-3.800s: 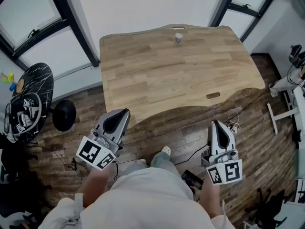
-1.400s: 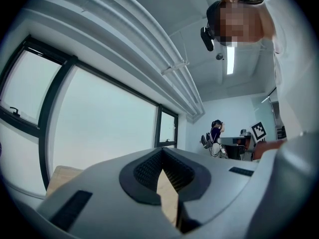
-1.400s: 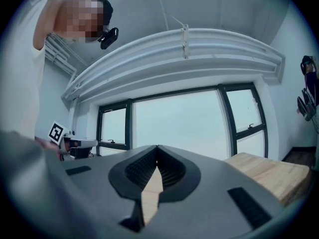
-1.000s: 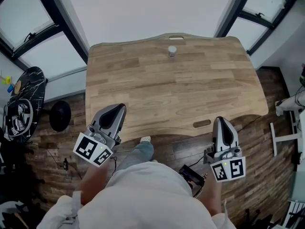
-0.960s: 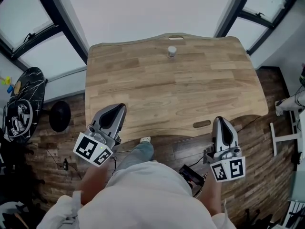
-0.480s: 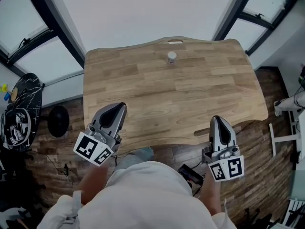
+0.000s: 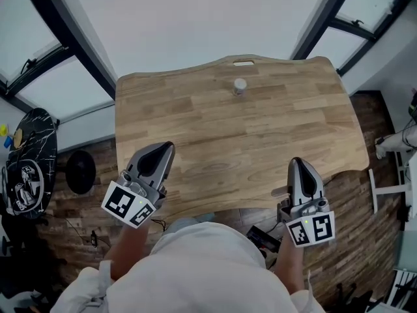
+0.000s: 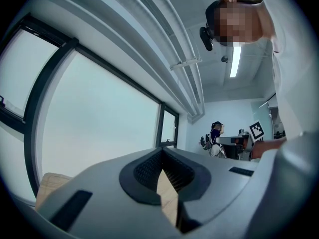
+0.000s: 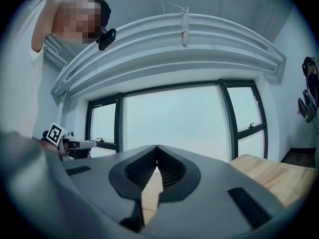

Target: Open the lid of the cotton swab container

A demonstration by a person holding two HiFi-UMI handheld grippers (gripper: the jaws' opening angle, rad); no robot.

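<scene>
I had both tools clenched shut and empty. The left gripper (image 7: 168,149) and the right gripper (image 7: 296,163) each had their jaws pressed together, with only a sliver of wood grain showing past the pads. I judged that sensible for a carry, since nothing was within reach to grasp.

Both were held level over the near edge of the pale wooden table with the wavy outline (image 7: 260,135). The left was towards the table's near left corner and the right towards its near right. They aimed across the table, I think so that each could take its own share of the job.

The small pale cylindrical cotton swab container (image 7: 240,85) stood upright close to the table's far edge, about midway along it and well apart from both grippers. Its lid looked shut, though it was too small to be sure. The task had not begun: the jaws would first have to part, one to steady the body and one for the lid.
</scene>
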